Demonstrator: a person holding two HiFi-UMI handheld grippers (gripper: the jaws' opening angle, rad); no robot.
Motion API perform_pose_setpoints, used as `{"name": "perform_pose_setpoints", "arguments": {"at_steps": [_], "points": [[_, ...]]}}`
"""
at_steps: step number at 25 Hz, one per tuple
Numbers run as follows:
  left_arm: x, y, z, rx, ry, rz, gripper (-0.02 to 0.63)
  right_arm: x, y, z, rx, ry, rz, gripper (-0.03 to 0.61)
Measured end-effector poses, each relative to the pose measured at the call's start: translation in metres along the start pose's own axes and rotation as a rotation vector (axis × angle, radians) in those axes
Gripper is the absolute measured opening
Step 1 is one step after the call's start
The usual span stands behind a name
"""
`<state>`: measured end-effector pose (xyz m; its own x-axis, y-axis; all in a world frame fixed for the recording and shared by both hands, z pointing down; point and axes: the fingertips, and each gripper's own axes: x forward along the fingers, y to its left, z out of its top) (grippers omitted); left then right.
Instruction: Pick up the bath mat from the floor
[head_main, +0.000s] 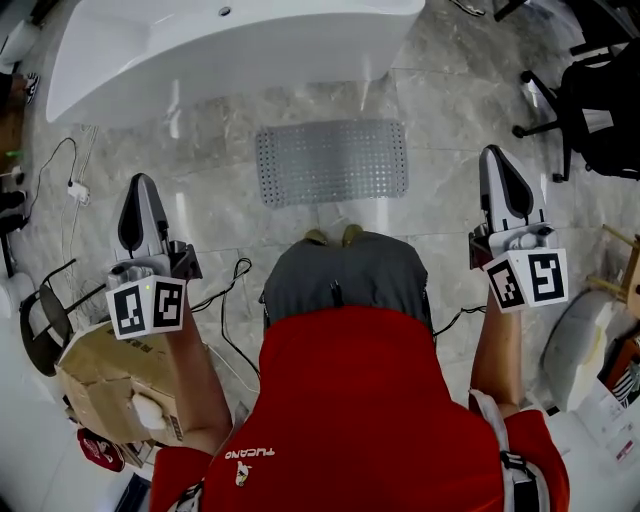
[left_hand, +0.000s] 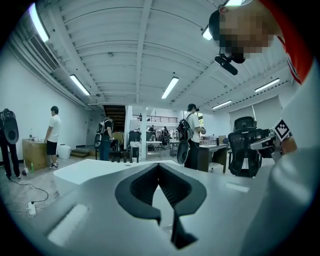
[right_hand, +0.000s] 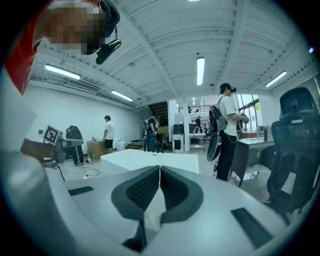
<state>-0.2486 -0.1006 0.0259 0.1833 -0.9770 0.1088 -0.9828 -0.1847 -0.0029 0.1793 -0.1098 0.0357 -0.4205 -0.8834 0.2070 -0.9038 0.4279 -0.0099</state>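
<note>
The stone floor is carrying a bath mat lying flat just beside a white bathtub, and a cardboard box.

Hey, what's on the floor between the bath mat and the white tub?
Nothing. In the head view, only a strip of bare grey marble floor separates the bath mat from the white tub.
</note>
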Motion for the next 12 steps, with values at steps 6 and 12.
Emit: {"name": "perform_pose_setpoints", "arguments": {"at_steps": [6,12], "points": [[0.014,0.005,-0.032,-0.011,0.016,-0.004,0.006,0.014,-0.006,-0.026,0.0,0.018,-0.019,0.003],[0.031,0.012,-0.072,-0.016,0.021,-0.005,0.006,0.031,-0.012,-0.06,-0.002,0.026,-0.043,0.003]]}}
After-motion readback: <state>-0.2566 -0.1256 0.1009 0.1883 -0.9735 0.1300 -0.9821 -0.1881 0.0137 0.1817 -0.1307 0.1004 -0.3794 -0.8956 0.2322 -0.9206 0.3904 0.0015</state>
